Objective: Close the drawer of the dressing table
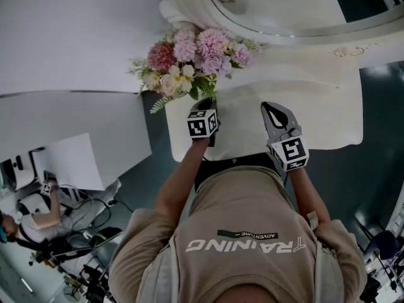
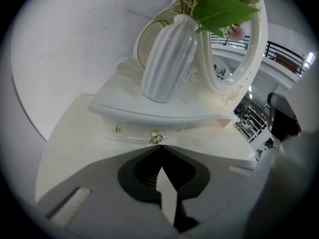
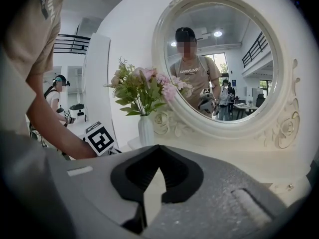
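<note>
The white dressing table (image 1: 328, 106) carries a round mirror (image 3: 219, 63) and a ribbed white vase (image 2: 169, 59) of pink flowers (image 1: 189, 59) on a raised shelf. Under that shelf is a small curved drawer front (image 2: 134, 132) with a gold knob (image 2: 156, 138); I cannot tell how far out it stands. My left gripper (image 2: 159, 147) is shut, its tips right at the knob, partly under the flowers in the head view (image 1: 203, 109). Further right, my right gripper (image 1: 273, 109) hovers over the tabletop, shut and holding nothing (image 3: 158, 147).
White panels (image 1: 69, 36) stand left of the table. A seated person (image 1: 38, 213) with cables and equipment is at the lower left on the dark floor. More gear (image 1: 379, 257) sits at the lower right. A railing (image 2: 284, 54) shows beyond the mirror.
</note>
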Tool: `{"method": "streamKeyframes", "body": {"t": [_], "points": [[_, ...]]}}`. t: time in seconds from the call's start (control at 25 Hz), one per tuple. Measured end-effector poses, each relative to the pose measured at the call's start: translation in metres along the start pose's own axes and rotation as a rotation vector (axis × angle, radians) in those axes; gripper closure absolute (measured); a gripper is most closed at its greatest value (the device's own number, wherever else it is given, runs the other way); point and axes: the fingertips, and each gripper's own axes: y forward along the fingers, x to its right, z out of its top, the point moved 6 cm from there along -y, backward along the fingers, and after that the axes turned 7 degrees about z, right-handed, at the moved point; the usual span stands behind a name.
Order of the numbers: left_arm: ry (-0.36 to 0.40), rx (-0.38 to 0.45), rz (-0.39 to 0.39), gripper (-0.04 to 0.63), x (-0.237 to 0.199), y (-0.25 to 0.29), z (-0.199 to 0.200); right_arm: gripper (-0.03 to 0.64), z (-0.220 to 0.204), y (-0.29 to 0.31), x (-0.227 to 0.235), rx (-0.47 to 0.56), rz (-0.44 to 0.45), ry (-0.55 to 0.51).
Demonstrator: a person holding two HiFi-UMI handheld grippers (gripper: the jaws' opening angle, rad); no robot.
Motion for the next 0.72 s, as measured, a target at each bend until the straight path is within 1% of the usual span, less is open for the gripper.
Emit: {"method": "streamKeyframes", "body": {"t": [0.08, 0.16, 0.28, 0.36, 0.6, 0.72], "points": [[0.006, 0.011, -0.001, 0.577, 0.001, -0.012, -0.003, 0.615, 0.000, 0.000, -0.006, 0.001, 0.011, -0.006], [0.033, 0.031, 0.003, 0.577, 0.002, -0.027, -0.004, 0.615, 0.001, 0.000, -0.012, 0.005, 0.024, -0.011], [0.081, 0.085, -0.002, 0.577, 0.004, -0.055, 0.003, 0.615, 0.003, 0.002, -0.021, 0.015, 0.041, -0.022], [0.095, 0.128, -0.015, 0.577, 0.007, -0.075, 0.008, 0.615, 0.004, 0.003, -0.026, 0.016, 0.050, -0.034], [0.086, 0.245, -0.029, 0.577, 0.006, -0.129, 0.020, 0.614, 0.012, 0.010, -0.042, 0.043, 0.077, -0.065], [0.087, 0.290, -0.028, 0.577, 0.003, -0.149, 0.024, 0.614, 0.017, 0.008, -0.050, 0.054, 0.092, -0.067]]}}
